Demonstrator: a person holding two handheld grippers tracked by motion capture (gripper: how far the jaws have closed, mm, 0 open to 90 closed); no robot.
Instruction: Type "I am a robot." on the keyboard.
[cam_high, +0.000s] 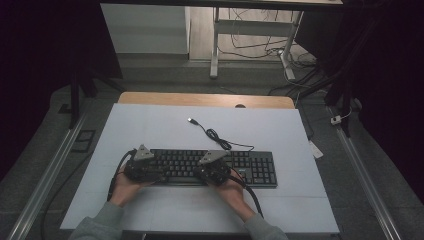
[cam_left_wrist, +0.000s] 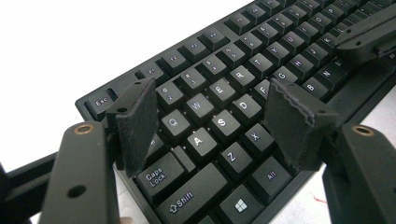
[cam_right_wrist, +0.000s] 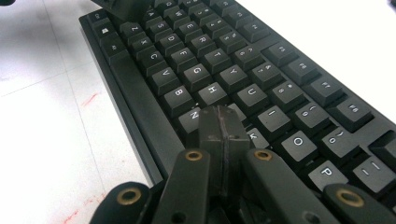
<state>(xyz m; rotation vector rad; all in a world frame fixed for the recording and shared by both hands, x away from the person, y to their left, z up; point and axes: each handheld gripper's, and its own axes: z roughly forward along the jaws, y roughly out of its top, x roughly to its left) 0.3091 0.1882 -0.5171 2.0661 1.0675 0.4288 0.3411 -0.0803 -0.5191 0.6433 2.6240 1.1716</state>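
Nearest the person, two forearms in grey sleeves come in from the bench's near edge, each hand carrying a hand-held gripper over the black keyboard (cam_high: 212, 167), which lies lengthwise across the middle of the white bench (cam_high: 150, 125). The left hand-held gripper (cam_left_wrist: 212, 123) is held over the keyboard's left end with its jaws spread wide and nothing between them; the A, S, W and Q keys are framed in the gap, and no pad is seen pressing a key. The right hand-held gripper (cam_right_wrist: 223, 128) is closed to a single blunt tip, jaws pressed together on nothing, and is pointed down at the keys near J and K; whether the tip actually touches a key cannot be told, since it hides that spot.

The step in hand is judged to be key pressing with the closed right tip. It is best done with the tip kept narrow and brought straight down on the centre of one key, so that neighbours are not caught; the left jaws are better kept lifted clear, or set lightly on the frame to steady the keyboard.

Farther off, the keyboard's cable (cam_high: 217, 137) is seen looped loosely on the bench, its USB plug (cam_high: 191, 120) lying unconnected towards the far edge
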